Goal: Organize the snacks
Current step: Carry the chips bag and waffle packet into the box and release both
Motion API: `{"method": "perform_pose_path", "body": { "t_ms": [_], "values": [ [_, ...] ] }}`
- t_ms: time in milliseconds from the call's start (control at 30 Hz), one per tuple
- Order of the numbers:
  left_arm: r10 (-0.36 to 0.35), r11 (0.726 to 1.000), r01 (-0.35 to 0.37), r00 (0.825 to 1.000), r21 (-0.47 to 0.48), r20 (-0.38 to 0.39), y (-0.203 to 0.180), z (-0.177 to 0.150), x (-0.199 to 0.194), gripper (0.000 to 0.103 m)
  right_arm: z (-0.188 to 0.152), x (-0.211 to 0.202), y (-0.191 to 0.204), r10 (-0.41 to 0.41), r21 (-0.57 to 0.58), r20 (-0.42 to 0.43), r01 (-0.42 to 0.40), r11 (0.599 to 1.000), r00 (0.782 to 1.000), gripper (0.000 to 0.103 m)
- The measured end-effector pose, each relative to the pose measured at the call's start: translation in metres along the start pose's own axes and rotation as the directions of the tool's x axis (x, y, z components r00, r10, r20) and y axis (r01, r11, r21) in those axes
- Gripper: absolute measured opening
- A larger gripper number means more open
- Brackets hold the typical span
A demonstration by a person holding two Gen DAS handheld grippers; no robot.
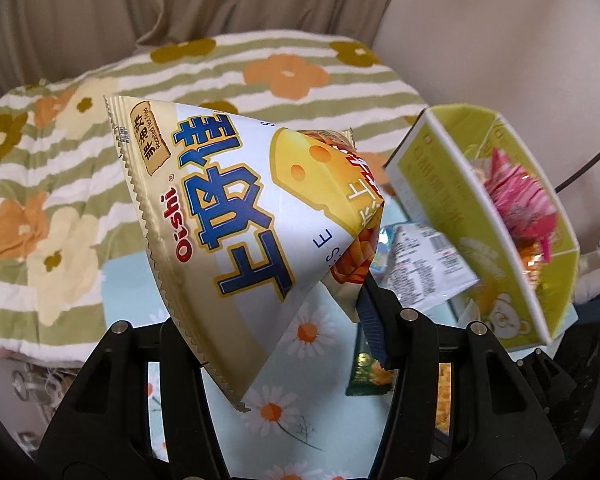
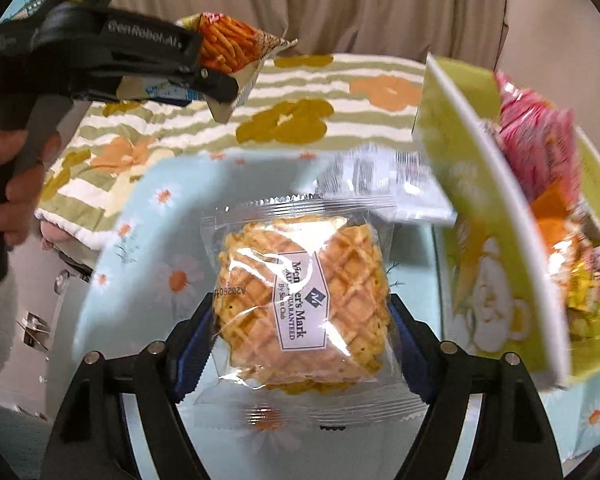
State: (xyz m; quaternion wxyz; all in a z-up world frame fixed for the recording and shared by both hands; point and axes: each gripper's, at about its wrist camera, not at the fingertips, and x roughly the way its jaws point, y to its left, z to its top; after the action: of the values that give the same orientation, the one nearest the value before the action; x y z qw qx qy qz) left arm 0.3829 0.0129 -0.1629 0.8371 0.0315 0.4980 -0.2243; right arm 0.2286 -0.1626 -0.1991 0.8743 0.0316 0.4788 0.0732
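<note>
Right of both jaws: green cardboard box [image 2: 500,216], open, part-filled.
Right gripper [image 2: 300,320] clamps clear-wrapped waffle biscuit pack [image 2: 300,304], nearer box; left gripper [image 1: 284,320] pinches white-yellow Oishi cheese-snack bag [image 1: 236,216].

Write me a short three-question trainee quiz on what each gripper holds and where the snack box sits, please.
1. True or false: the left gripper holds the Oishi cheese snack bag.
2. What does the right gripper hold? A) waffle packet B) pink packet C) nothing
3. Fill in: the green snack box already contains a ____ packet.

Key: 1 true; 2 A, the clear waffle packet; 3 pink.
</note>
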Motion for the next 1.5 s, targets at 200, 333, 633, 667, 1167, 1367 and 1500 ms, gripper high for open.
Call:
{"method": "perform_pose_path", "body": {
  "t_ms": [200,333,633,667,1167,1367,1500],
  "values": [
    [-0.012,1.000,0.011,0.998,0.019,0.063,-0.015,0.009,-0.041,0.050,0.021,-0.060,-0.011,0.009,0.040,0.078,-0.013,0.999,0.997,0.076],
    [-0.014,0.999,0.011,0.996,0.031,0.092,-0.035,0.019,-0.059,0.050,0.041,-0.094,-0.035,-0.009,0.051,0.128,0.002,0.999,0.992,0.076],
    [-0.026,1.000,0.023,0.990,0.021,0.138,-0.117,0.047,-0.063,0.050,0.074,-0.139,-0.127,-0.046,0.021,0.203,0.043,0.999,0.978,0.076],
    [-0.032,0.999,0.029,0.990,0.020,0.139,-0.126,0.049,-0.062,0.050,0.078,-0.142,-0.143,-0.045,0.022,0.206,0.041,0.999,0.977,0.076],
    [-0.065,0.996,0.064,0.998,0.055,0.015,-0.266,0.105,0.034,0.050,0.084,-0.124,-0.265,-0.004,0.040,0.128,-0.002,0.999,0.992,0.076],
    [-0.075,0.993,0.077,0.997,0.085,-0.024,-0.285,0.116,0.060,0.094,0.081,-0.106,-0.283,0.005,0.086,0.077,-0.012,0.996,0.997,0.076],
    [-0.030,0.993,0.029,1.000,0.118,0.001,-0.291,0.116,0.065,0.102,0.079,-0.096,-0.293,0.003,0.110,0.042,-0.008,0.994,0.999,0.076]
  ]
}}
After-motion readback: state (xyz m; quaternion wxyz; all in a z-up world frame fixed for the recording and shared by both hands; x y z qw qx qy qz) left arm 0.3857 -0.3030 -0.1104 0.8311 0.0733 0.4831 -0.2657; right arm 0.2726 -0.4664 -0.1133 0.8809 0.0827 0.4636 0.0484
